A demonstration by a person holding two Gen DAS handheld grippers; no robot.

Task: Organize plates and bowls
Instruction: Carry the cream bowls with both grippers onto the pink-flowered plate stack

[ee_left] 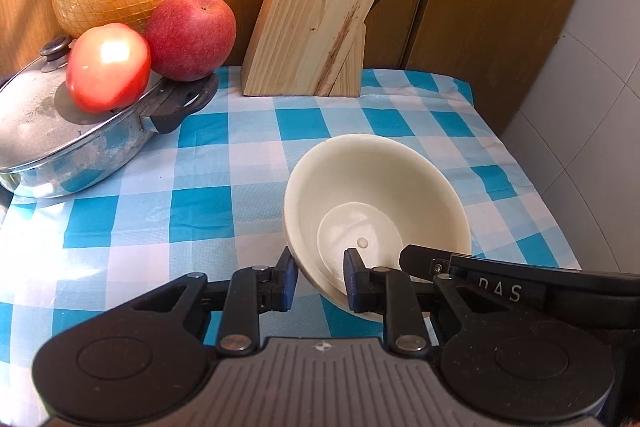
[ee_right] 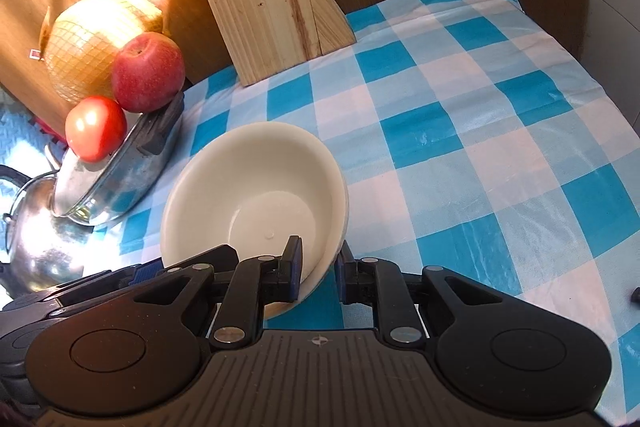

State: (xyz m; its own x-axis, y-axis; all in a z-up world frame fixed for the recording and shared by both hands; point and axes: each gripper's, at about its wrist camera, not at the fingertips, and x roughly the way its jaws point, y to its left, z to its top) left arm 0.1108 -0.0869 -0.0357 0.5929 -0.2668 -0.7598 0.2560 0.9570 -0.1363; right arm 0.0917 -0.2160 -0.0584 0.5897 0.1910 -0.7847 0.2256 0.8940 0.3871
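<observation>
Checked tablecloth [ee_left: 248,131] is lying under the bowl [ee_left: 372,195], near the knife block [ee_left: 316,15]. Both my left gripper [ee_left: 318,281] and right gripper [ee_right: 318,269] are pinching its near rim, one pad inside, one outside. It is looking light, stiff and slick, so I am gripping the rim.

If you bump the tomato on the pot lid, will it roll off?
Probably. The tomato is round and smooth, sitting on the sloped, shiny lid, so little seems to hold it. The apple beside it might block one side. It looks soft-skinned, so a fall could bruise it.

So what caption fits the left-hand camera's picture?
Both grippers pinch the rim of a cream bowl on a checked tablecloth.
</observation>
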